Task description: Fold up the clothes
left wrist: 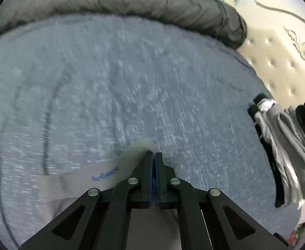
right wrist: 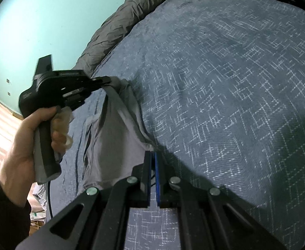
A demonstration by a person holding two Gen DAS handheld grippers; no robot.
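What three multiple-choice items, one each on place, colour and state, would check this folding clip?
1. Where does the pile of dark and grey clothes lie in the left wrist view?
A. at the right edge of the bed
B. on the floor
C. on the rolled duvet

2. What colour is the garment held by the tools?
A. red
B. light grey
C. green

3. How does the left tool stand?
A. wide open over the bed
B. lying on the bedspread
C. shut on the garment

Answers: 1 A, the pile sits on the blue bedspread beside the headboard. 2 B, the cloth is pale grey. 3 C, its tip pinches the cloth; the right tool does likewise.
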